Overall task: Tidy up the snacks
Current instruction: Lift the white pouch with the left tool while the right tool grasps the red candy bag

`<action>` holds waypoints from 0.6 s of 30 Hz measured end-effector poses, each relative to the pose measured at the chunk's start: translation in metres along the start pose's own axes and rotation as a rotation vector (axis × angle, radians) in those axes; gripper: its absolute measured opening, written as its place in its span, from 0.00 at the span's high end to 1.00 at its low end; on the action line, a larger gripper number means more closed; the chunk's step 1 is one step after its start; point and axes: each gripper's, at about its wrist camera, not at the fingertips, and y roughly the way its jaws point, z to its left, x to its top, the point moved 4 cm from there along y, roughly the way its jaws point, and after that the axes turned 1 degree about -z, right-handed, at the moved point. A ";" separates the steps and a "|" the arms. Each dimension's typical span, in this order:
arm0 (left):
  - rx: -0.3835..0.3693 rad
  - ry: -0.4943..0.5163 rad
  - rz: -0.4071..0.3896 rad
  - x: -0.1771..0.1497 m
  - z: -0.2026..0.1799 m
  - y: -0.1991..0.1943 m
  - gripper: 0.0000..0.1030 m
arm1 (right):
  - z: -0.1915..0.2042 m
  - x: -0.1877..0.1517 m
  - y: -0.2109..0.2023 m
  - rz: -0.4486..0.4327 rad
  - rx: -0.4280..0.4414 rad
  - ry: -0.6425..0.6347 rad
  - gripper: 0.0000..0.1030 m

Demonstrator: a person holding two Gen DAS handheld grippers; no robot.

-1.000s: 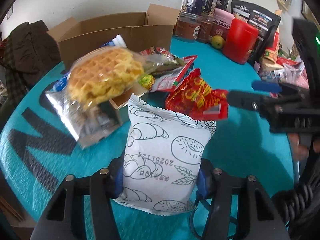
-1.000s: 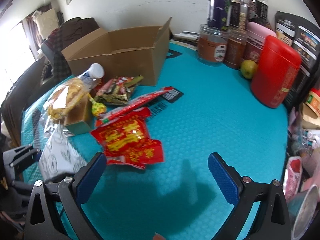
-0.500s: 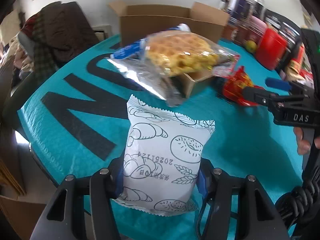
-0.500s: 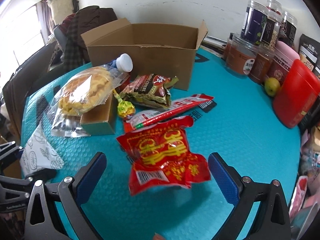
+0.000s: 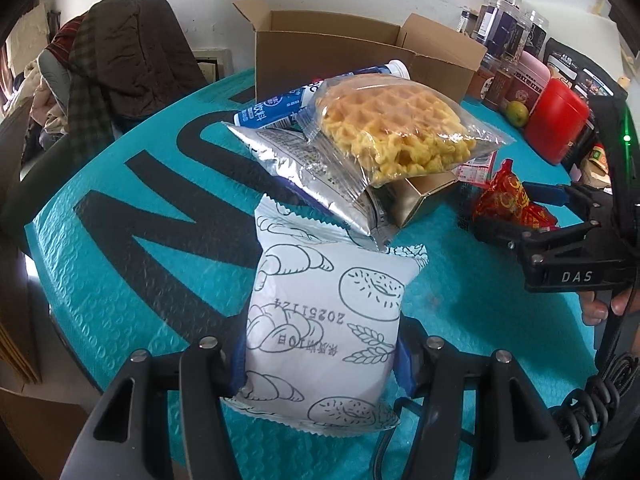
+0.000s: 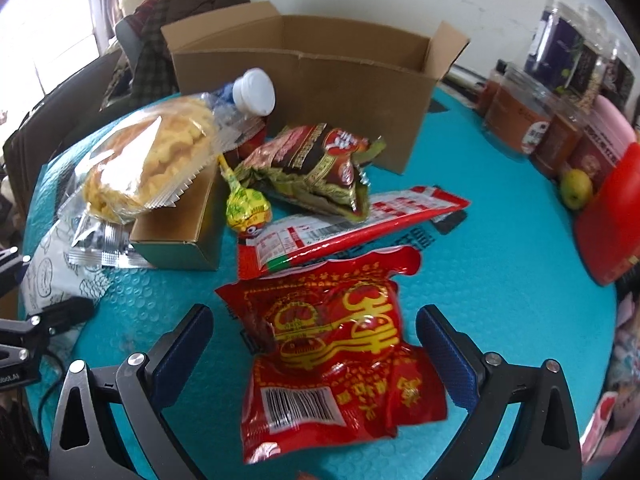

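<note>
The right gripper (image 6: 316, 344) had moved over the red bag (image 6: 336, 344), wide open; the left gripper (image 5: 320, 354) still held the white bag (image 5: 324, 320).

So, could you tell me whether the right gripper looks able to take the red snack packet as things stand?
Probably yes: the right gripper is open, its fingers either side of the red snack packet, with nothing between them.

My left gripper (image 5: 320, 354) is matte black plastic with silver screws and blue pads (image 5: 403, 364) inside its fingers. My right gripper (image 6: 314, 334) matches it: textured blue pads (image 6: 448, 354), black struts with triangular cut-outs, white "DAS" lettering, a green light, coiled black cable, bare fingertips beneath
</note>
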 end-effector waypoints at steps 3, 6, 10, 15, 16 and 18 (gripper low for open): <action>0.003 0.003 -0.001 0.002 -0.001 0.002 0.46 | -0.003 -0.004 0.010 0.035 -0.003 0.009 0.00; 0.006 -0.002 -0.007 0.002 -0.001 0.002 0.46 | -0.006 -0.009 0.009 0.017 0.006 0.043 0.07; 0.014 0.016 -0.021 0.001 -0.003 0.002 0.46 | -0.007 -0.013 0.000 -0.008 0.000 0.062 0.26; 0.004 0.023 -0.025 -0.001 -0.002 -0.002 0.46 | -0.005 -0.024 -0.009 -0.014 -0.002 0.081 0.28; 0.002 0.024 -0.026 -0.002 -0.002 -0.003 0.46 | -0.001 -0.029 -0.014 -0.017 0.003 0.085 0.28; -0.001 0.035 -0.039 -0.003 -0.004 -0.007 0.46 | 0.005 -0.030 -0.015 -0.013 0.016 0.092 0.28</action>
